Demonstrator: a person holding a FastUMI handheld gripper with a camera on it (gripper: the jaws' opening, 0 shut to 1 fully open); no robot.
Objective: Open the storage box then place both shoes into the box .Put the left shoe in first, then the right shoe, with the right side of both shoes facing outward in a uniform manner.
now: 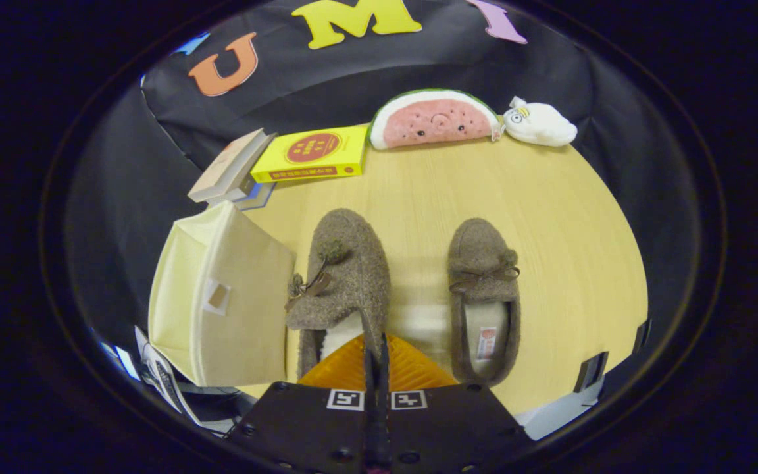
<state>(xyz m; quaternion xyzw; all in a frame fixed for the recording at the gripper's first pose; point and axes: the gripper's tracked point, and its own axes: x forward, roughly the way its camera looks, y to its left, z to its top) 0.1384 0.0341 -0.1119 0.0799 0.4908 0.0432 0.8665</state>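
The left shoe point(343, 283) is pinched at its heel wall by the closed gripper point(376, 352) (lifted and tilted, it seems), beside the storage box point(221, 296). The right shoe point(484, 296) lies on the table point(550, 210). Next, the left shoe should be carried into the box.

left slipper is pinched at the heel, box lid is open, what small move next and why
Probably lift the left slipper and swing it toward the storage box. The gripper is shut on its heel rim, the slipper already tilts off the table, and the box stands right beside it with its lid up. The right slipper lies flat, so it goes second.
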